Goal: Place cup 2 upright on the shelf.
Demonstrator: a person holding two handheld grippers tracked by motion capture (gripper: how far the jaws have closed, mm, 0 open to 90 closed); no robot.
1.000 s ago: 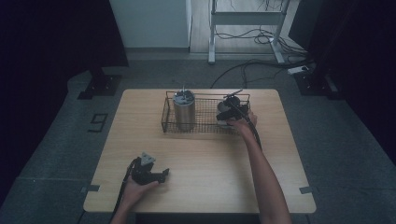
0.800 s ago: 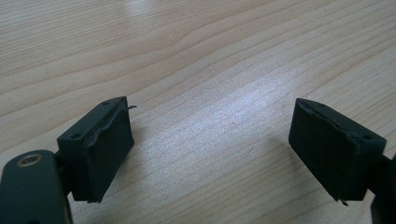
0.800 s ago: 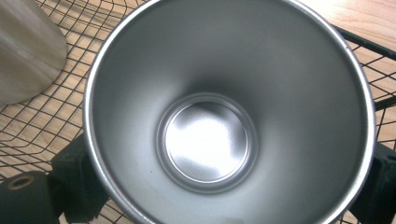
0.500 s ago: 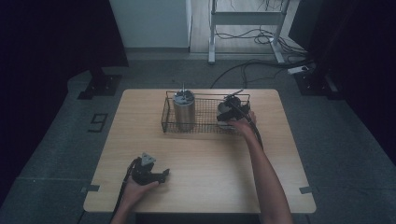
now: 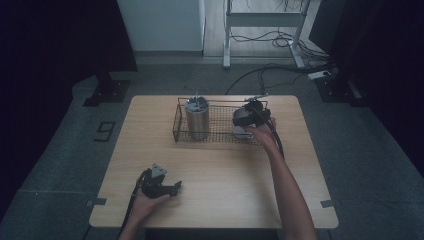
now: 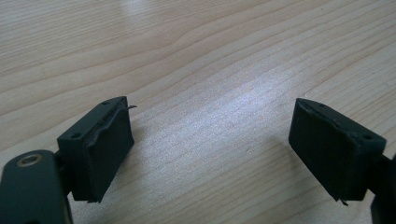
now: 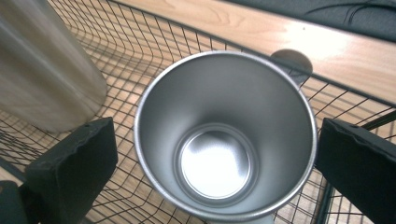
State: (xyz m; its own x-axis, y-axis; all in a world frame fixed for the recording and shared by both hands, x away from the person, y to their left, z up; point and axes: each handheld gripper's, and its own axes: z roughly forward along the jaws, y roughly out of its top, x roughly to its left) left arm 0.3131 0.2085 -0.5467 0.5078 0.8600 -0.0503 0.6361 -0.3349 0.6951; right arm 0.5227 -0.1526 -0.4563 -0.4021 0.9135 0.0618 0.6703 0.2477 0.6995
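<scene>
A wire basket sits toward the far edge of the bench, holding two vessels — a tall lidded tumbler at its left end and an open cup at its right. The right hand-held gripper hangs over that cup, jaws either side — the left hand-held gripper rests near the bench's front left corner, well apart.

Inside the black wire basket on the pale wooden desk, the tall brushed-steel lidded canister blocks the left end, and the open steel cup fills the right end, with bare mesh between them. The basket's low wire walls bar any level approach, so entry is from above. In front of the basket, the desk lies open.
</scene>
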